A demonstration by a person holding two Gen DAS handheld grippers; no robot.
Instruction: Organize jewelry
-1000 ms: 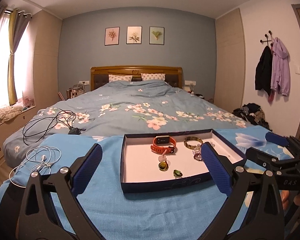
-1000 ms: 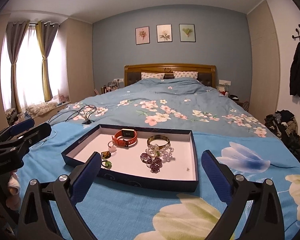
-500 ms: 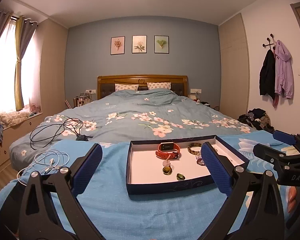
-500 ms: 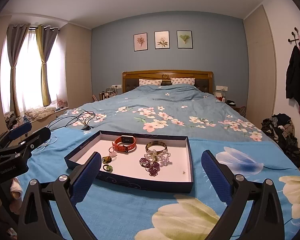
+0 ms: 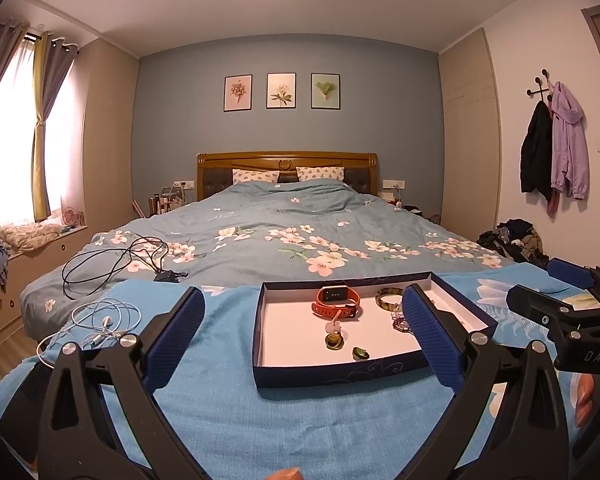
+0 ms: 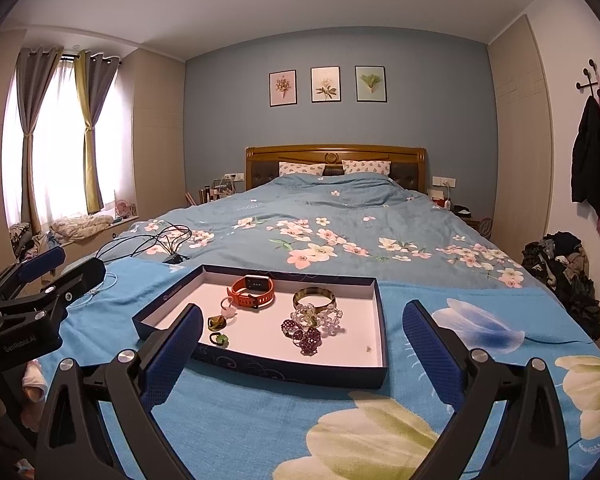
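grippers level above the blanket (image 6: 260,420), left gripper (image 5: 304,340) and right gripper (image 6: 304,340) both spread wide, empty; tray (image 6: 284,372) with orange watch (image 6: 254,292) just ahead, apart.

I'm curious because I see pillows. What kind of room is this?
It looks like a bedroom: a big bed with a wooden headboard, curtains at the window, and coats hanging on a wall hook.

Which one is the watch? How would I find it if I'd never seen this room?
Look at the near end of the bed for the shallow dark blue tray with a white floor. The watch lies toward the tray's back edge, left of a gold bangle. It's the only orange thing there, a strap with a dark rectangular screen.
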